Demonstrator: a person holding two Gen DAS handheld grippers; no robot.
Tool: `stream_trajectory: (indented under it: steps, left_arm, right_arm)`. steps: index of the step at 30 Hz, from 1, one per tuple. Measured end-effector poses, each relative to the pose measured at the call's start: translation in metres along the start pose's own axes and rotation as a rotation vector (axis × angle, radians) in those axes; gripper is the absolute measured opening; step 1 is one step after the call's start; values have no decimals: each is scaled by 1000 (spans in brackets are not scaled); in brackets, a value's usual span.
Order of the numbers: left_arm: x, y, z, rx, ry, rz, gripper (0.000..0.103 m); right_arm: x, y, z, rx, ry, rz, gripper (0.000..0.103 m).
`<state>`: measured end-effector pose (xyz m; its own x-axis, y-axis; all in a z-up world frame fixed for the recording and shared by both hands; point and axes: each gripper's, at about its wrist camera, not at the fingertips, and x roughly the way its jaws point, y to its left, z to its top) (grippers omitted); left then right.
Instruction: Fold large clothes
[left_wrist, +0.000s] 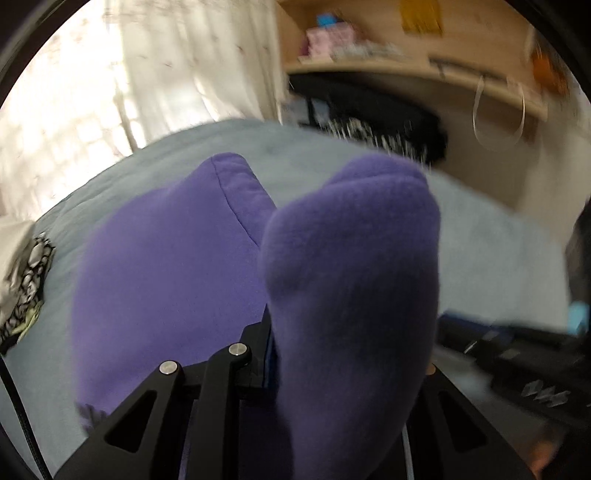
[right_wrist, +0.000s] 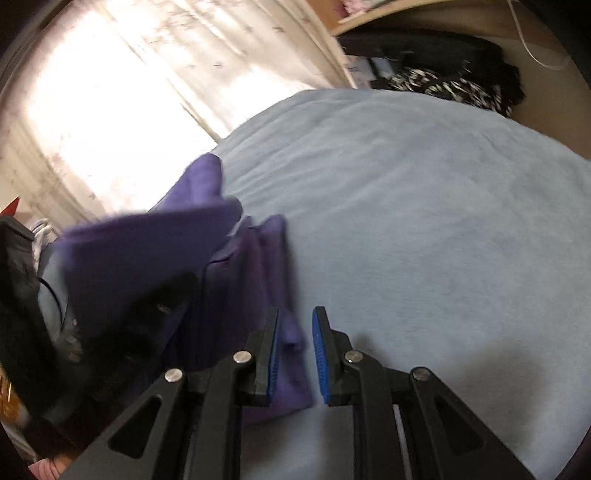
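Bed (left_wrist: 155, 173): purple garment (left_wrist: 351, 258) in left hand-held gripper (left_wrist: 273, 332)

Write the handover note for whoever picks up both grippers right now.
Left gripper: shut on the purple fleece garment, lifted and draped over its fingers.
Right gripper: a narrow gap between the blue pads, nothing in it; the garment's edge lies just left of it.
The rest of the garment is bunched on the light blue blanket.
Done: no neat fold visible.
Left: spread flat, fold.
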<state>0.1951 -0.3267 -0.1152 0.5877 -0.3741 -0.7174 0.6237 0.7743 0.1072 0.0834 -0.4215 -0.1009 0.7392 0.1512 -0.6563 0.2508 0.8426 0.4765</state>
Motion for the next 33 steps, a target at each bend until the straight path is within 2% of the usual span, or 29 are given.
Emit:
stream_trajectory:
  steps: [3, 5, 7, 9, 10, 11, 12, 13, 14, 17, 22, 26, 28, 33]
  left_arm:
    - [31, -22, -17, 92, 81, 71, 18]
    - [30, -33, -25, 150, 62, 119, 18]
    - [26, -36, -26, 169, 59, 131, 21]
    - [19, -29, -26, 144, 71, 95, 32]
    - [16, -26, -23, 134, 77, 67, 43]
    - [11, -23, -21, 120, 82, 25, 59]
    - [5, -20, -20, 107, 87, -24, 68]
    - [1, -20, -17, 99, 88, -53, 82]
    - [-5, -19, -17, 92, 86, -80, 88]
    - [-17, -19, -19, 103, 100, -142, 89]
    - [-51, -14, -25, 74, 104, -218, 89]
    - [-86, 19, -18, -30, 88, -231, 89]
    - [-97, 37, -15, -70, 95, -202, 89]
    - [-105, 94, -16, -153, 127, 3, 89]
  right_arm:
    - [6, -8, -2, 14, 24, -17, 17]
    - [5, -11, -4, 21, 36, -13, 17]
    - [1, -11, -6, 19, 39, -6, 17]
    - [2, -12, -5, 13, 42, -4, 17]
    - [5, -15, -5, 13, 42, -5, 17]
    - [6, -19, -2, 13, 41, -3, 17]
    - [4, -18, -3, 10, 40, 0, 17]
    - [2, -18, -1, 7, 37, -1, 17]
    - [-1, -17, -1, 3, 33, 0, 17]
    - [-8, -13, 1, -7, 26, 5, 20]
    - [-16, -3, 8, -22, 29, 50, 47]
    - [-21, 12, 20, -64, 37, 83, 49]
    - [-20, 18, 30, -67, 59, 141, 50]
    - [-9, 38, 52, -71, 136, 261, 51]
